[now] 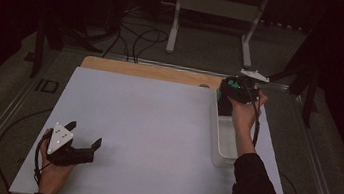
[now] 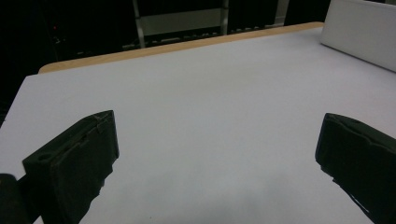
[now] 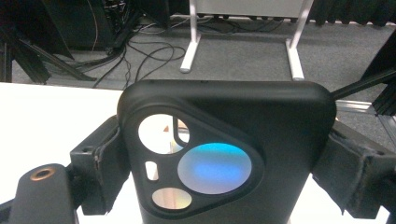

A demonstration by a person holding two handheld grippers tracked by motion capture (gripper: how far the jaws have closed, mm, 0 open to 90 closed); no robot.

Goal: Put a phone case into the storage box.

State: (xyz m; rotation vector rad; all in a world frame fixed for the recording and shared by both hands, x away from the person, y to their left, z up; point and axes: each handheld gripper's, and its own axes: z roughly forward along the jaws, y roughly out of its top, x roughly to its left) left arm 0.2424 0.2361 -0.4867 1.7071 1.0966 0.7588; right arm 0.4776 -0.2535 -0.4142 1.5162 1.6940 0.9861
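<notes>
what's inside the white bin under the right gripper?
The white bin looks empty along its near part. Its far end is covered by the right hand-held gripper, shut on a black phone case, so that part cannot be checked.

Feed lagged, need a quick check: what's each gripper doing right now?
Left gripper: open, holding nothing, low over the white table.
Right gripper: shut on a black phone case, above the clear bin.

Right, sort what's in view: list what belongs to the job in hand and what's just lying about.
In the job:
- black phone case, clamped between the jaws of the right gripper
- white bin under that gripper
- left gripper, open, resting on the white table

Lying about:
- white metal stand on the floor
- floor cables
</notes>
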